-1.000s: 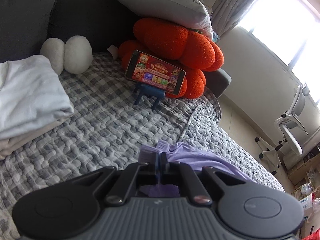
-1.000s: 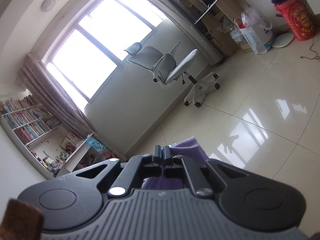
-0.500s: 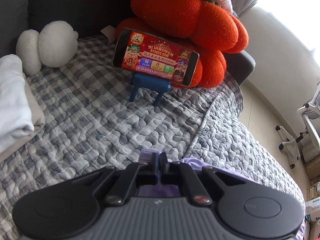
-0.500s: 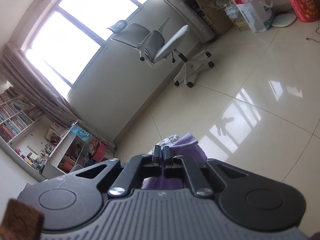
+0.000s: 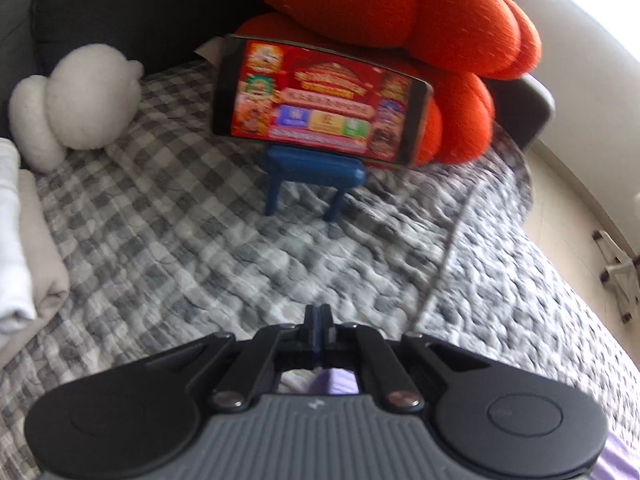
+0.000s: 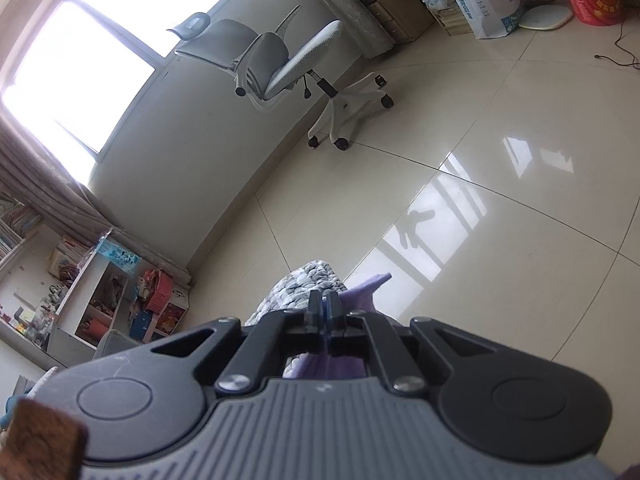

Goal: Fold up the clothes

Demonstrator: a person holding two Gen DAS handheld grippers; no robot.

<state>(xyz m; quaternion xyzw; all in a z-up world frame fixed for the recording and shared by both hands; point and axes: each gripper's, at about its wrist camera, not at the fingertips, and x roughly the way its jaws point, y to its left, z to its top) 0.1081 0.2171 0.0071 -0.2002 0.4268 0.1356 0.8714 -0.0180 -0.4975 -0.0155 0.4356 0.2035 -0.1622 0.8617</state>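
Quilt in grey check covers the bed in front of you, with an orange cushion at its far edge, folded pale clothes at its left edge and a phone on a blue stand before the cushion. Your left gripper is clenched over the quilt's near part, purple cloth showing under it. Your right gripper pinches the same purple cloth at the quilt's corner.
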